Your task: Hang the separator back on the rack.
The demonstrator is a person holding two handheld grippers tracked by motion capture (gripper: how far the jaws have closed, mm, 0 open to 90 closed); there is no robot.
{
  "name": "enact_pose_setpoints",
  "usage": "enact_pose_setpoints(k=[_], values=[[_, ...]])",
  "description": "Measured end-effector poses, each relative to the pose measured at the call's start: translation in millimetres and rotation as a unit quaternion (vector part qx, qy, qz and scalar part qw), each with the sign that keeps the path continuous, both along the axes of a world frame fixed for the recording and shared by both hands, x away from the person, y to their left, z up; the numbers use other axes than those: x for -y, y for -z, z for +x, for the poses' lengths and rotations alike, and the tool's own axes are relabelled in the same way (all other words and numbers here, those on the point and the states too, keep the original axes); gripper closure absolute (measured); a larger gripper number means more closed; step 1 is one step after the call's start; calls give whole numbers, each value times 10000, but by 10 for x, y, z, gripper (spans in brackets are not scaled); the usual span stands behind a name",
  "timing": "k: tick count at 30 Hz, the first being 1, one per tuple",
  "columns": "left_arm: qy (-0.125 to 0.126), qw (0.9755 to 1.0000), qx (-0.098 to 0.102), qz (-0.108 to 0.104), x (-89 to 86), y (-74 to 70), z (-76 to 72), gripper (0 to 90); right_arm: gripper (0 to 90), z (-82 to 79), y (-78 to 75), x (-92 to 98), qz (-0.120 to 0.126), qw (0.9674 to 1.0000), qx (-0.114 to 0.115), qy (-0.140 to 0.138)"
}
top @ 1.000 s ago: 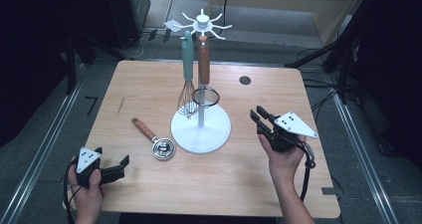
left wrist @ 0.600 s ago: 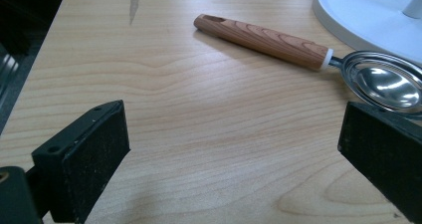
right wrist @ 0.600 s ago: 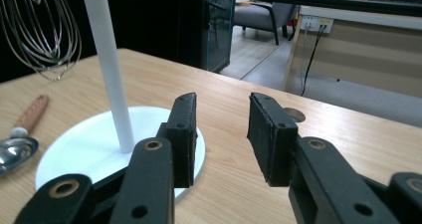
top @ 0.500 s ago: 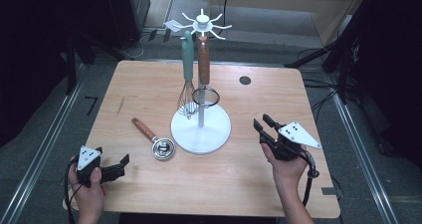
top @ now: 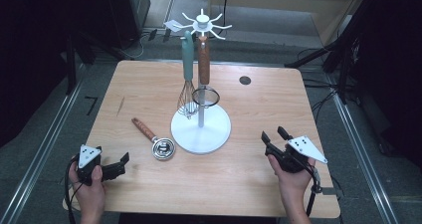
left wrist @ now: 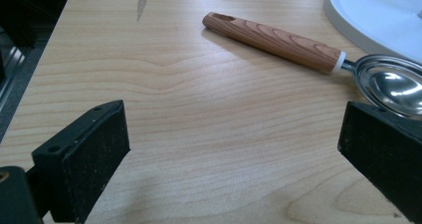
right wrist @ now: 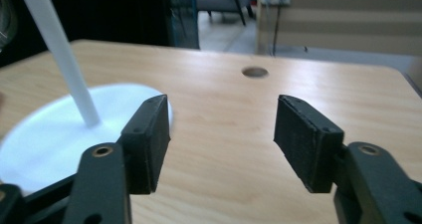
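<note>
Two grippers rest low over the near edge of the counter, and neither holds anything. Nearest the left gripper lies a scoop with a wooden handle and a metal bowl, flat on the counter just ahead of that gripper at about one o'clock from it. Its bowl sits just beside the white base of the utensil stand, at roughly eight o'clock from the pole; the scoop has not shifted since the earlier frames. The left gripper's jaws stand wide apart with bare wood between them, and this hand has stayed where it was.

At about four o'clock from the stand, the right gripper has come down and back toward the near edge since a second ago, when it was held higher and closer to the stand. Its jaws have just been opening and now stand well apart, with nothing between them.

From the stand's spoked top hang a whisk with a teal handle and a wooden-handled strainer. A small round hole marks the counter at two o'clock from the stand.
</note>
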State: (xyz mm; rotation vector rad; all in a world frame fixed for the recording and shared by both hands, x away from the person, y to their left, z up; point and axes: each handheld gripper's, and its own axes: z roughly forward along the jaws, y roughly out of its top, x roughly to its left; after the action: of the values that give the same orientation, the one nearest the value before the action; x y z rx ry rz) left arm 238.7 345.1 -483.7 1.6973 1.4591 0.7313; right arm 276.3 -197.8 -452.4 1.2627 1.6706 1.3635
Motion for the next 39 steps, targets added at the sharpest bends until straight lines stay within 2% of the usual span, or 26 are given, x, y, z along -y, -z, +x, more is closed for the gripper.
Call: enact_pose_setpoints(k=[3,5,7,8,10,13,20,23,28,31,33,37,39], values=[[-10,9999,-122,-5,-10,-1,33,61,352,-20,20,65,172,9998,-74,4],[114,9998,-108,-112,-26,-22,30,94,324,-14,39,73,231,9997,-128,13],[208,9990,-154,-372,1,-49,33,125,311,-14,55,67,302,9994,-155,-26],[306,9986,-141,-413,37,-66,35,133,301,-15,60,56,333,9993,-185,-52],[399,9985,-117,-361,131,-97,52,147,297,-11,73,34,323,9992,-209,-76],[576,9977,-148,-315,295,-115,103,228,292,-6,88,8,339,9991,-235,-108],[953,9940,-349,-404,522,-41,231,523,295,-22,118,1,227,9994,-251,-114],[1060,9926,-415,-430,580,-28,283,591,298,-45,140,14,189,9994,-272,-106],[1098,9913,-554,-472,652,-3,368,625,303,-99,167,43,131,9995,-294,-52],[1104,9912,-611,-400,698,12,402,619,306,-127,183,71,129,9994,-317,-7],[1120,9914,-623,-263,740,24,419,625,312,-144,190,90,122,9994,-328,20],[1164,9903,-754,-58,799,54,431,689,318,-161,205,112,106,9993,-350,41],[1152,9905,-746,5,813,58,422,714,322,-161,211,115,106,9993,-353,43]])
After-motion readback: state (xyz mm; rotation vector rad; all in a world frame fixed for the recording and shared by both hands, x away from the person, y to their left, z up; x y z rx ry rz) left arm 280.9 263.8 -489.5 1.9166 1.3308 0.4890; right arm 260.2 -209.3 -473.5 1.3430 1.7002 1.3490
